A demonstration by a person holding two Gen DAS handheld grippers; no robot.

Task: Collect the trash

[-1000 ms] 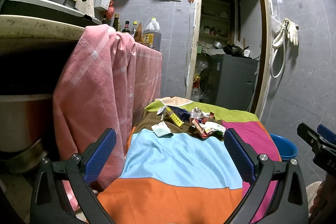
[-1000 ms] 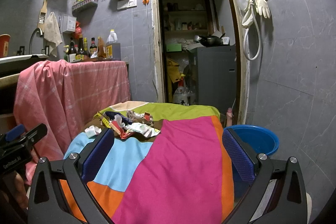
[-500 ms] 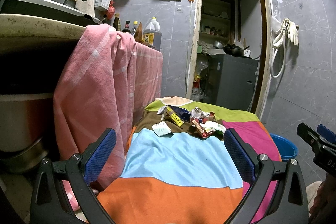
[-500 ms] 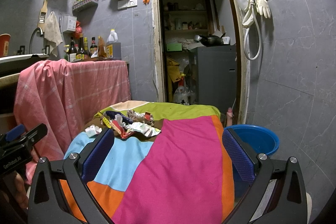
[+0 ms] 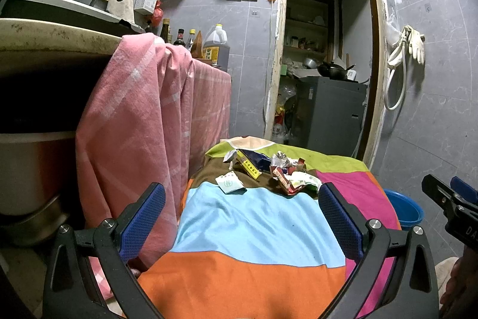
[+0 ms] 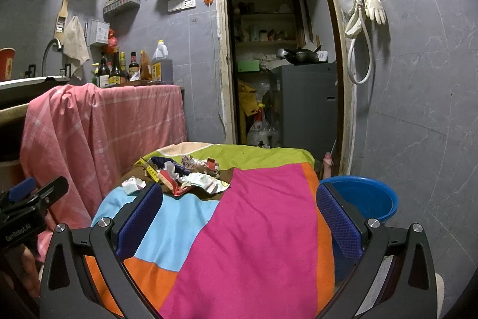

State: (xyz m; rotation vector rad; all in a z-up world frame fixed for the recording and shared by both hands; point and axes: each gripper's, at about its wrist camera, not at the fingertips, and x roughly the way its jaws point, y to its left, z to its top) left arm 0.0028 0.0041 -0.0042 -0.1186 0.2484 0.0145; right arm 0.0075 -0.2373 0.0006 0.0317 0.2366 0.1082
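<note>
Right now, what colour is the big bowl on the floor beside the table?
Blue. The basin shows best in the right wrist view, low on the right.

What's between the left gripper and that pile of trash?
Only bare colourful cloth separates the left gripper from the trash pile, seen in the left wrist view.

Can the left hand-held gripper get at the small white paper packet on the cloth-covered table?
Probably yes. The left hand-held gripper is open, and only bare patchwork cloth lies between it and the small white paper packet, which sits apart from the crumpled wrapper pile.
</note>
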